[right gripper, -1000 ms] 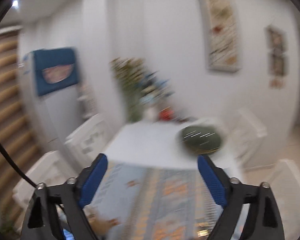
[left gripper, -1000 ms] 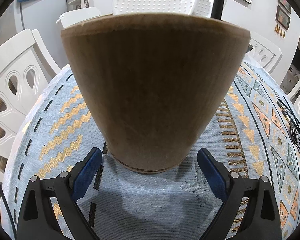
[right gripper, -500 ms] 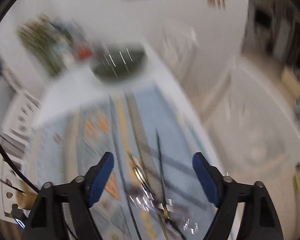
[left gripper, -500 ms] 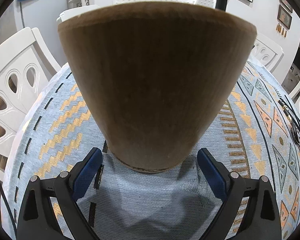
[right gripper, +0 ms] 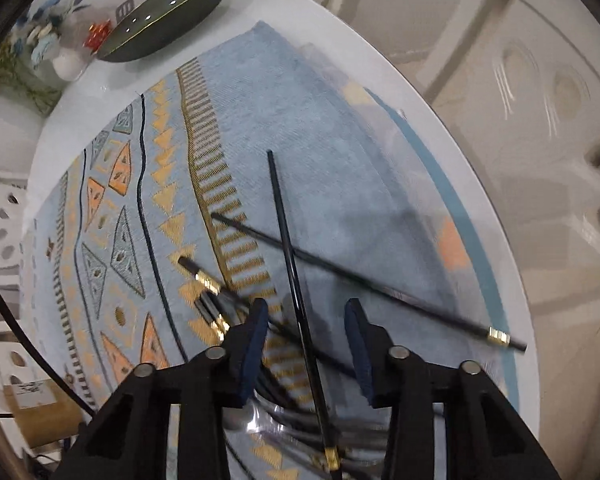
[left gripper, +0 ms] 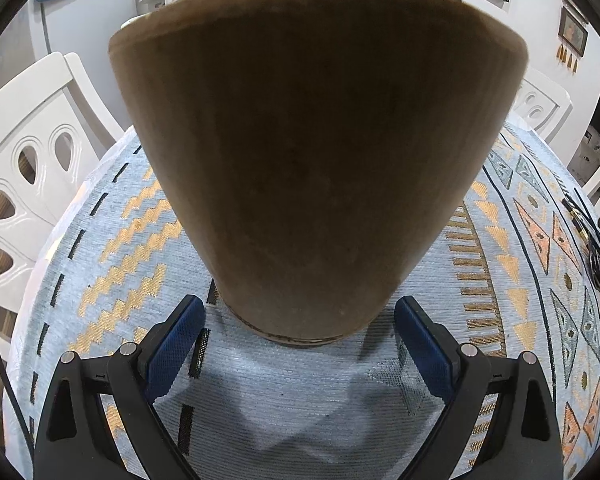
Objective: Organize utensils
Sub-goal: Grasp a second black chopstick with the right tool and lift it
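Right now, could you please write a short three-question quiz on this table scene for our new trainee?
1. True or false: the left gripper presses on the brown holder.
2. What lies between the closing jaws of the right gripper? A) spoon B) black chopstick C) nothing
3. Fill in: the dark green dish sits beyond the patterned ____.

Key: 1 false, the pads stand apart from it; 2 B; 3 cloth.

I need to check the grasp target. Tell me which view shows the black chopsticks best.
The right wrist view. The black chopsticks lie crossed on the patterned cloth, one running between the closing jaws of the right gripper. The left wrist view shows only thin dark sticks at its far right edge, behind the wooden holder.
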The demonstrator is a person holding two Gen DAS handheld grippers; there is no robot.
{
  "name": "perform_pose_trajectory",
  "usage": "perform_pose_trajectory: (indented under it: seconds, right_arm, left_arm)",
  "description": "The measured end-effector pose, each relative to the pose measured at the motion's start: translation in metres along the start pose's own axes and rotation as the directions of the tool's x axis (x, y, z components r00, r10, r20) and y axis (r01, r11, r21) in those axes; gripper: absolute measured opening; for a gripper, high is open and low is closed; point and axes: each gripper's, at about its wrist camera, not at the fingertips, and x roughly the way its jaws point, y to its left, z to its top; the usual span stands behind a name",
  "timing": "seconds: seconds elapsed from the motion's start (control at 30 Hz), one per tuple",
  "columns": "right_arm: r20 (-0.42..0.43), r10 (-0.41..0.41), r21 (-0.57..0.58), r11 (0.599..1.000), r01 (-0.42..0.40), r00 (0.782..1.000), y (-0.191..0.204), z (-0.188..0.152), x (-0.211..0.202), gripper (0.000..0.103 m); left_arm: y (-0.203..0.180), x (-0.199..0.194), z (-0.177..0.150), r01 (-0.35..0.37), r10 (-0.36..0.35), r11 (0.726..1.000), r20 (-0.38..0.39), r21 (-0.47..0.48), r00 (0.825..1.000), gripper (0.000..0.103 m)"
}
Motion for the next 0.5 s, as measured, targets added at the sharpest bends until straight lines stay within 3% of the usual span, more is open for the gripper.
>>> perform_pose_trajectory:
  seconds: [0.13, 0.3, 0.5]
  right_arm:
    - [0.007, -0.045, -0.043, 0.998, 0.045, 0.999, 0.013, 0.009, 0.009, 0.025]
    - [-0.015, -0.084, -0.068, 0.994, 0.083, 0.996, 0.019, 0.013, 0.025, 0.009]
    - [0.006, -0.095, -0.111, 0.989, 0.095, 0.995, 0.023, 0.013, 0.023, 0.005]
  left_arm:
    - [-0.001, 0.001, 0.000, -0.002, 0.002, 1.000, 0.000, 0.002, 1.000, 0.096]
    - [-0.002, 0.000, 0.000, -0.001, 0.001, 1.000, -0.001, 0.004, 1.000, 0.096]
    - [-0.003, 0.000, 0.001, -0.001, 0.001, 1.000, -0.001, 0.004, 1.000, 0.096]
